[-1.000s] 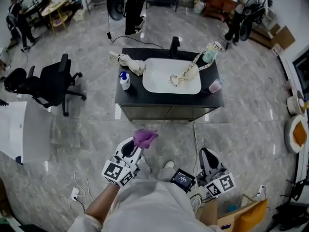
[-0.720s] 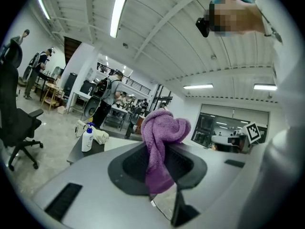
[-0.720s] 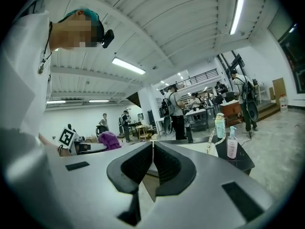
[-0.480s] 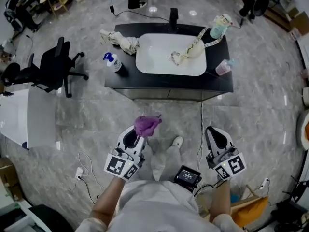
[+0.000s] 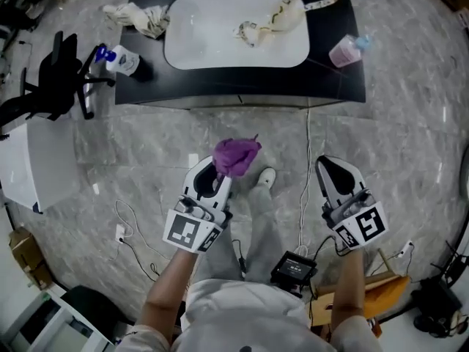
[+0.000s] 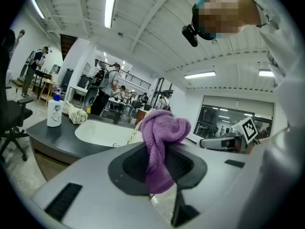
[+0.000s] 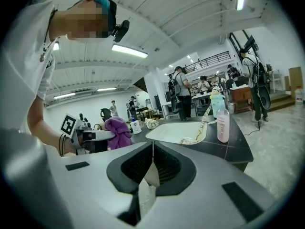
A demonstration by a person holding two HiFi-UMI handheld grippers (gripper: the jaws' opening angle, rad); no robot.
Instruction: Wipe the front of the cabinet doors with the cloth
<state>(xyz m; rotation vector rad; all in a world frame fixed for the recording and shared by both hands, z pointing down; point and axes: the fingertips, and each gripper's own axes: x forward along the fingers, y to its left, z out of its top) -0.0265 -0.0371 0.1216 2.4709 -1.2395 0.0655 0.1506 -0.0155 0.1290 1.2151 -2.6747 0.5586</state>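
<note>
Cloth: the purple cloth (image 5: 236, 156) is sitting bunched between the fingers of the left gripper (image 5: 217, 176); in the left gripper view one fold is bulging above the fingers and a tail is hanging down below them; it is hanging over the floor (image 5: 146, 160), well apart from the cabinet.
Left gripper: its fingers are pinching the cloth, kept narrowly apart by the fabric; the person's arm is holding it low in front of the body, pointing toward the cabinet.
Right gripper: the right gripper (image 5: 335, 169) is hovering beside the left one at about the same height; its fingers are pressing together with nothing between them.
Cabinet doors: the cabinet doors (image 6: 47, 162) are showing as a brownish front under the black table (image 5: 344, 79); neither gripper is touching them.
Table: it is carrying a white sink (image 5: 234, 39); a white spray bottle (image 5: 121, 59) is standing near the left corner; a crumpled pale rag (image 5: 139, 17) is lying behind that bottle; a pink bottle (image 5: 343, 50) is standing to the right of the sink.
Floor: a thin cable (image 5: 304, 167) is running down from the cabinet past the right gripper; a black office chair (image 5: 51, 86) is standing to the left of the cabinet.
</note>
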